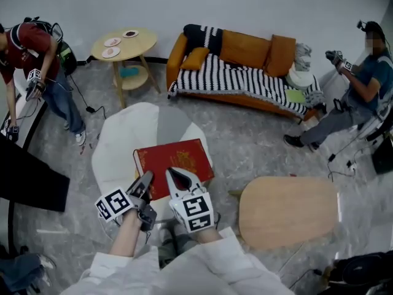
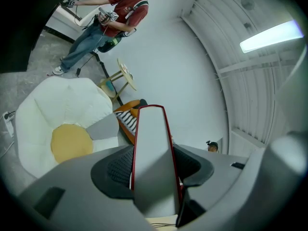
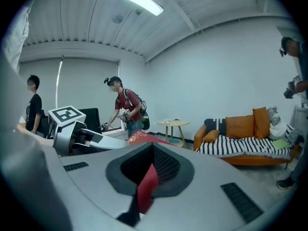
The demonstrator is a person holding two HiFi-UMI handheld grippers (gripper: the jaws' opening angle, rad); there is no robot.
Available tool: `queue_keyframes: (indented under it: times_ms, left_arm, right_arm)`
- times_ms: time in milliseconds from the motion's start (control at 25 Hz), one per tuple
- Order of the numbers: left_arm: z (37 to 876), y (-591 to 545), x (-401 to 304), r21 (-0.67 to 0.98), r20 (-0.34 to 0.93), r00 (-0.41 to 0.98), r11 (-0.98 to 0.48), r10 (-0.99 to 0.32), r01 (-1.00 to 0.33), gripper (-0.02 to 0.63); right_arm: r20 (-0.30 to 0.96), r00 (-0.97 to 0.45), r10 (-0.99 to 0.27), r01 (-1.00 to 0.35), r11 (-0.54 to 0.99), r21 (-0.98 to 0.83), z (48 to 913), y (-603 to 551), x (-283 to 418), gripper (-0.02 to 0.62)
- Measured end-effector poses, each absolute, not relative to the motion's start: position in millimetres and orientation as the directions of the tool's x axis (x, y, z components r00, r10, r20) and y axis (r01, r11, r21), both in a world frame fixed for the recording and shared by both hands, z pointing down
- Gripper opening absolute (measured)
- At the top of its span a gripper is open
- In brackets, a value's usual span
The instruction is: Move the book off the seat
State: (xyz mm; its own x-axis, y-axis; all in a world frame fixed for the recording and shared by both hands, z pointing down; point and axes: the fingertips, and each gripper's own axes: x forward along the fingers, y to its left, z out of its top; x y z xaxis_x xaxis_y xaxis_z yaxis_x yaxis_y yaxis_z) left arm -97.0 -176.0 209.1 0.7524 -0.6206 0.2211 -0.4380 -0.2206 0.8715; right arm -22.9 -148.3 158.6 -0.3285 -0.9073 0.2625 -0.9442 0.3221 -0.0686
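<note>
Both of my forearms, in white sleeves (image 1: 206, 264), come in from the bottom of the head view and run forward side by side, with the tools pointing away from my body and tipped slightly below level. The left gripper (image 1: 146, 182) is clamped on the near edge of the book (image 1: 175, 158). Its own view shows the red-rimmed cover and pale page block standing upright between the pads, so the jaws sit fairly wide around the book's thickness. The right gripper (image 1: 178, 178), just beside it, is closed on the same near edge, with a strip of red cover caught between its pads. The book is held flat in the air above the white seat (image 1: 115, 149), not resting on it, and the left gripper view shows the seat's yellow centre uncovered below. The cover carries gold ornament, but I can't read any title. Each marker cube (image 1: 114, 203) shows only a black-and-white square pattern, no lettering.
</note>
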Motion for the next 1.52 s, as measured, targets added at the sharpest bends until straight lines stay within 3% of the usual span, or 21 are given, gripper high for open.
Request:
queue_keyframes:
  times_ms: [520,1000,1520]
  left_arm:
    - [178.9,-153.9,-89.6,0.874,0.158,0.782,-0.283,-0.603,-0.395,0.249]
    - [180.8,-148.2,-68.9,0.88,0.13,0.84,-0.328,-0.527,-0.343,0.249]
    - [190.4,-120.2,-8.2,0.892,0.126,0.943,-0.38,-0.309,-0.244,0.249]
  right_arm:
    - [0.198,-0.304,-0.932,-0.952,0.302,-0.043,134.0,-118.6,-17.1,0.011]
    - [0.215,-0.229,-0.949,-0.973,0.22,-0.067,142.0,-98.0,-4.5,0.011]
    - [0.238,-0.016,-0.971,-0.997,-0.002,-0.076,157.0,-60.3,47.3,0.011]
